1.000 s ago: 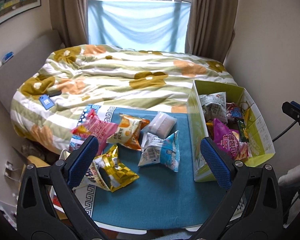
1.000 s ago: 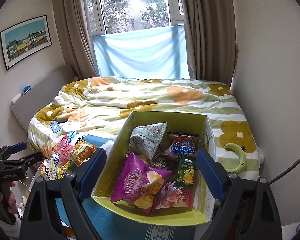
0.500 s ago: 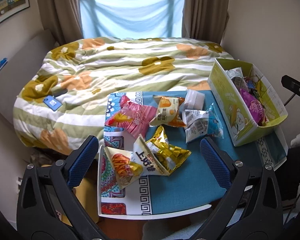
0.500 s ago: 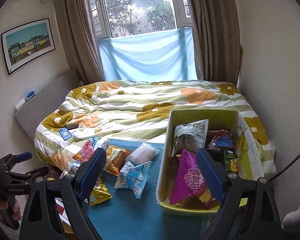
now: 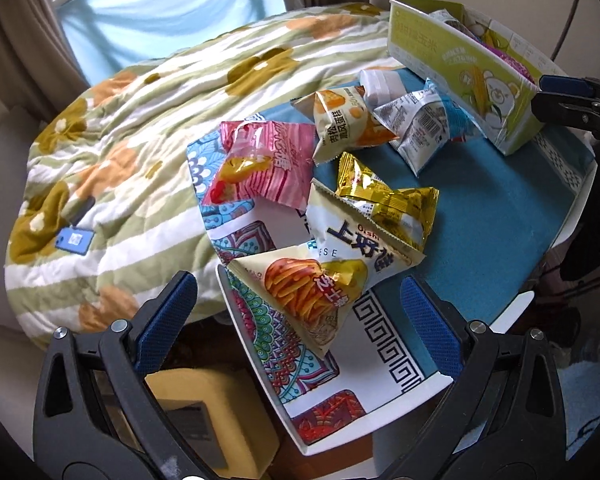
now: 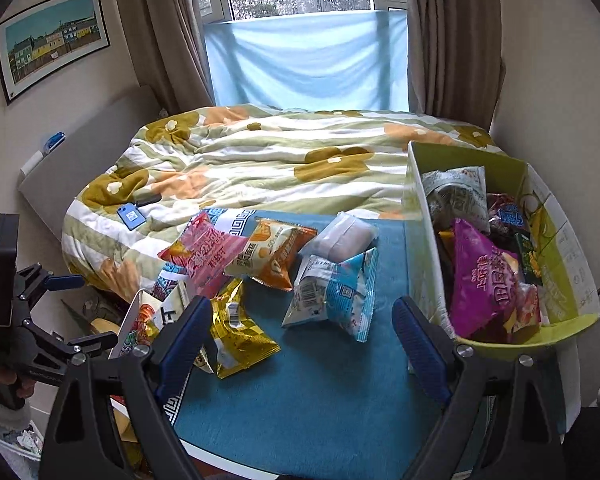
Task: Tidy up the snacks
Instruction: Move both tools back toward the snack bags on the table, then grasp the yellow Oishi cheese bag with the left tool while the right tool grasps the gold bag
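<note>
Several loose snack packets lie on the blue table mat (image 6: 340, 392): a pink one (image 5: 260, 164), an orange-white one (image 5: 340, 124), a white-blue one (image 6: 332, 292), a clear white one (image 6: 344, 236), a gold one (image 5: 388, 200) and a white cheese-stick packet (image 5: 332, 268). A green cardboard box (image 6: 556, 240) at the right holds more snacks, among them a purple packet (image 6: 484, 280). My left gripper (image 5: 296, 300) hovers open over the cheese-stick packet at the table's left corner. My right gripper (image 6: 302, 316) hovers open above the white-blue packet, holding nothing.
A bed with a flowered quilt (image 6: 280, 160) borders the table's far and left sides, with a blue card (image 6: 129, 216) on it. A yellow block (image 5: 212, 420) sits on the floor under the table's left corner. A wall stands behind the box.
Both grippers have swung left and lower, from the box towards the loose packets. The left one has rolled, so the table looks tilted. Both stay open.
</note>
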